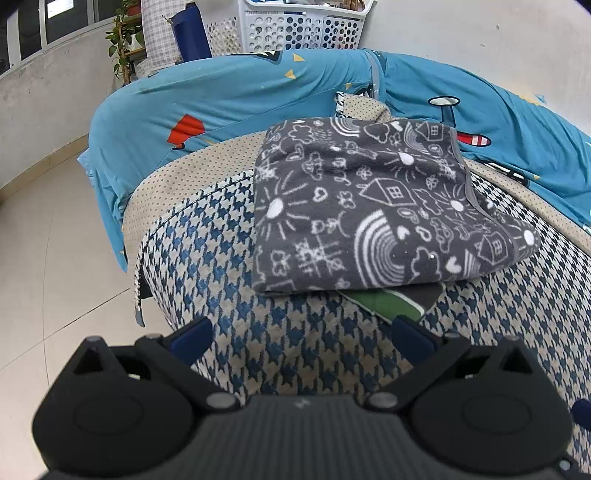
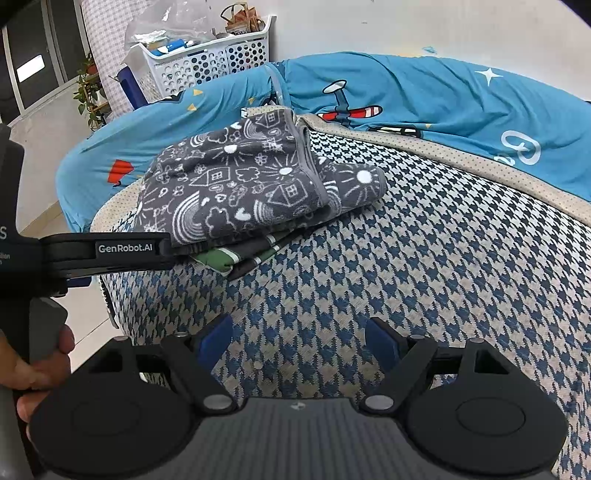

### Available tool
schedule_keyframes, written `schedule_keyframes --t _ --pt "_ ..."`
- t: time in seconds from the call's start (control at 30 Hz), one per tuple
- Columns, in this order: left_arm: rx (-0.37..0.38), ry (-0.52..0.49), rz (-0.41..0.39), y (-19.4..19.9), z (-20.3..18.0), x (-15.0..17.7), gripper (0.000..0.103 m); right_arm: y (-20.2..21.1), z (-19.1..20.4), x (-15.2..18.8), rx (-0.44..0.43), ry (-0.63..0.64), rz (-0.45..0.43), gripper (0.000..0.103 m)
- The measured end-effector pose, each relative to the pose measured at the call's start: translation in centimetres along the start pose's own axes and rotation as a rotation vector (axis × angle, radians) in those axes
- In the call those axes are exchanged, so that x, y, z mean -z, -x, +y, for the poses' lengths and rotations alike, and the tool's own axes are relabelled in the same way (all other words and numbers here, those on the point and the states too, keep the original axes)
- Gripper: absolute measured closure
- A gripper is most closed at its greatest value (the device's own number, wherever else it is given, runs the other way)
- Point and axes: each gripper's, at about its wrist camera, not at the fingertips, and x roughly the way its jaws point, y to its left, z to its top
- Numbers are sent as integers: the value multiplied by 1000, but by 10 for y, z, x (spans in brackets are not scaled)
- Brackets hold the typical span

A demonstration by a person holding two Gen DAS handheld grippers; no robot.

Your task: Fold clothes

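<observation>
Presently both sets of fingers stand apart and hold nothing. On my left gripper (image 1: 301,338) the blue fingers (image 1: 192,338) hover over bare houndstooth cover (image 1: 295,350), just short of the stack. My right gripper (image 2: 299,338) is likewise spread, its fingers (image 2: 216,339) above the same cover, further from the stack.

Outward from there, the grey doodle-print cloth (image 1: 369,206) lies folded on the sofa seat, resting on a green striped garment (image 1: 391,301) whose corner pokes out beneath it. In the right wrist view, the left gripper's side sits beside the stack's near edge, with the person's hand (image 2: 40,362) on its handle. A blue cartoon sheet (image 1: 221,88) drapes the sofa back; a white laundry basket (image 1: 295,26) stands behind.

My judgement: the fold looks complete, or nearly so. The risks from here are that a finger catches the protruding green corner and drags the lower piece out, or that a nudge to the top layer opens its loose hemmed edge, which already lies slightly rumpled.
</observation>
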Motion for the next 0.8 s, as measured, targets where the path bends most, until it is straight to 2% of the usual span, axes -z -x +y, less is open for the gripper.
schedule_keyframes --t 0.8 --pt "-37 -7 -7 -1 5 -1 0 1 9 -11 -38 -1 -49 24"
